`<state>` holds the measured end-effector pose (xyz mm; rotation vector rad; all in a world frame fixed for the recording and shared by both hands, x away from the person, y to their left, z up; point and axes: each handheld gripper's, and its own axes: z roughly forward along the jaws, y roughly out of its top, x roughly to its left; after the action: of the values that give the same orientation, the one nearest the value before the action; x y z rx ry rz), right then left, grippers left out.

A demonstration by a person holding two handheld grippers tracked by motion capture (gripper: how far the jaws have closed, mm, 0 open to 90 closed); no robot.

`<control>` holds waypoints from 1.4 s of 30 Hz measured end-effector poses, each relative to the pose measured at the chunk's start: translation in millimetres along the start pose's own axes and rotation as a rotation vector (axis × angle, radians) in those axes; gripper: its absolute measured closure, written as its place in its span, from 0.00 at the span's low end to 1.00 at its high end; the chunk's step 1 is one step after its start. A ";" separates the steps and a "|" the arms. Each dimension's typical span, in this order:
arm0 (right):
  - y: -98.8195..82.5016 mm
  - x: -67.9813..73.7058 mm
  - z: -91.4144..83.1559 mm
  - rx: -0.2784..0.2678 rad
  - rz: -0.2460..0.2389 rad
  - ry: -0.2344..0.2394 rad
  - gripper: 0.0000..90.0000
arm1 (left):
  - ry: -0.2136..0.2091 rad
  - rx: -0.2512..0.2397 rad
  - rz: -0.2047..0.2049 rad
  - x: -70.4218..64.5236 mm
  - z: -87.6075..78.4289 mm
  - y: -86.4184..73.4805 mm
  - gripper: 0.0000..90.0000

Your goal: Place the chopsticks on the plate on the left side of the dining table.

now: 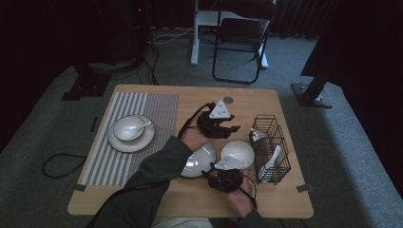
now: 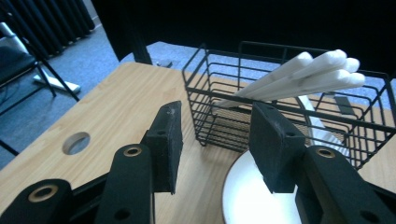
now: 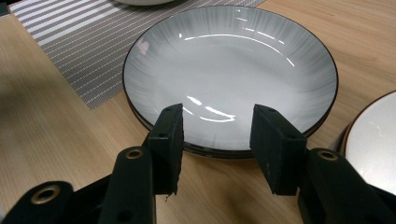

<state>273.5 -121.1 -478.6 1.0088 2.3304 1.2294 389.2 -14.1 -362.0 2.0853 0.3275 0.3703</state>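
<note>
The wooden worktop [image 1: 142, 190] carries a striped placemat [image 1: 157, 109] on its left half, where a small bowl with a spoon sits on a plate [image 1: 119, 142]; on the right half stands a black wire basket [image 1: 278, 130] with white spoons [image 2: 322, 70] leaning in it.

The work in hand looks to be the stack of grey plates [image 3: 233, 65], which lies near the front middle of the worktop, just beside the mat's edge, with an upturned white bowl [image 1: 240, 149] just to its right, between the plates and the basket; I judge the plates to be glazed ceramic, so stiff, fairly heavy for their size, slippery on the shiny face and apt to chip or break if dropped; the rim is the place to take hold, one pad over the lip and one under, lifting the top plate alone.

The right claw [image 3: 217, 140] hovers at the near rim of the plates, jaws spread apart with nothing between them, so released; whether a pad touches the rim I cannot tell.

The left claw [image 2: 217, 149] hangs over the white bowl, facing the basket; its jaws stand wide and empty, also released.
</note>
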 end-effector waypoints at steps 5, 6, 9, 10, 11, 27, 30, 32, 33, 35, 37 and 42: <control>-3.3 0.1 -3.0 0.001 0.005 -0.002 0.60 | -0.019 -0.003 -0.004 -3.5 6.0 0.8 0.62; -4.0 0.0 -4.1 -0.002 0.008 -0.003 0.60 | -0.020 -0.005 -0.006 -4.1 6.8 1.3 0.62; -5.2 0.0 -6.7 -0.006 0.007 -0.005 0.60 | -0.029 -0.009 -0.002 -7.4 9.8 3.9 0.62; -5.6 -0.1 -7.7 -0.007 0.006 -0.005 0.60 | -0.032 -0.010 0.000 -8.5 10.7 5.1 0.62; -6.0 -0.2 -8.4 -0.009 0.004 -0.005 0.60 | -0.034 -0.010 0.003 -9.9 11.8 6.4 0.62; -10.3 -3.8 -12.9 -0.008 0.015 -0.018 0.60 | -0.039 -0.002 0.037 -20.4 27.1 17.7 0.63; -10.5 -4.1 -13.4 -0.010 0.011 -0.019 0.59 | -0.039 -0.002 0.031 -20.0 28.1 16.7 0.63; -10.6 -4.6 -13.5 -0.009 0.011 -0.021 0.59 | -0.039 -0.002 0.030 -19.6 29.2 17.2 0.63; -10.6 -4.6 -13.4 -0.008 0.011 -0.021 0.59 | -0.038 -0.003 0.028 -19.5 29.9 17.7 0.64; -10.5 -3.8 -13.3 -0.006 0.009 -0.026 0.59 | -0.030 0.001 0.027 -19.0 32.6 19.2 0.66; -10.2 -3.2 -13.1 -0.005 0.006 -0.030 0.59 | -0.026 0.009 0.026 -18.4 35.3 20.2 0.70; -10.6 -3.1 -11.2 -0.005 0.004 -0.025 0.59 | -0.023 0.035 0.012 -17.0 46.2 20.9 0.79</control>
<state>264.7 -133.9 -480.9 1.0220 2.3065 1.2166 393.3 -66.9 -369.2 2.1247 0.3097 0.3492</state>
